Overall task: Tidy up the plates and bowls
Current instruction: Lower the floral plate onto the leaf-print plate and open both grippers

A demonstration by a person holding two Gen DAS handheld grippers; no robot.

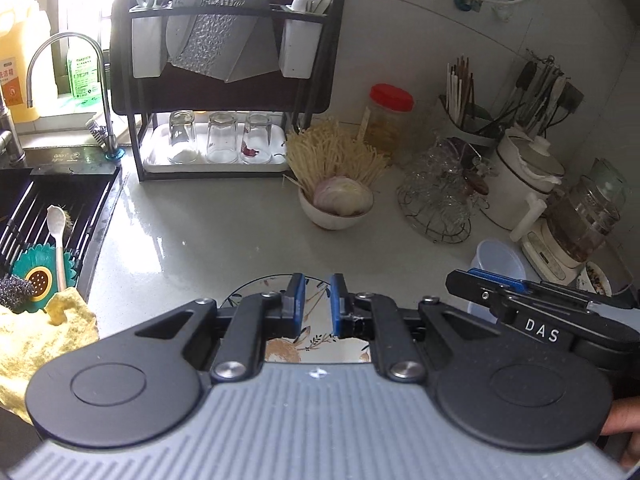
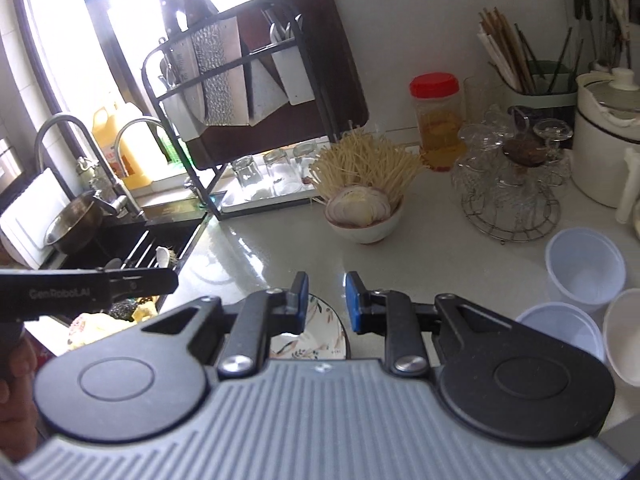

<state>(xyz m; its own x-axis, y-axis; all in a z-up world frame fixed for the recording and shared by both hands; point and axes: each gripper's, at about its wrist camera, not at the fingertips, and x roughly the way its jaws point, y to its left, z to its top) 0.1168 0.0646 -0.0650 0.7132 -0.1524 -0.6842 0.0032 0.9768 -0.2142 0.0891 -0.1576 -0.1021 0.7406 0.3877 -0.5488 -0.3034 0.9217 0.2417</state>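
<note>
Plate under left claw, counter open

We see open bench ahead; the onion bowl, glass rack and plastic cups crowd the right.

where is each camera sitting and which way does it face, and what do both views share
Left wrist: sits on the left gripper, looking forward and down over a patterned plate toward the dish rack; the right gripper and a bit of hand show.
Right wrist: sits on the right gripper, facing the counter and sink; the left gripper shows.
Shared: plate, rack, onion bowl, red-lidded jar.
</note>
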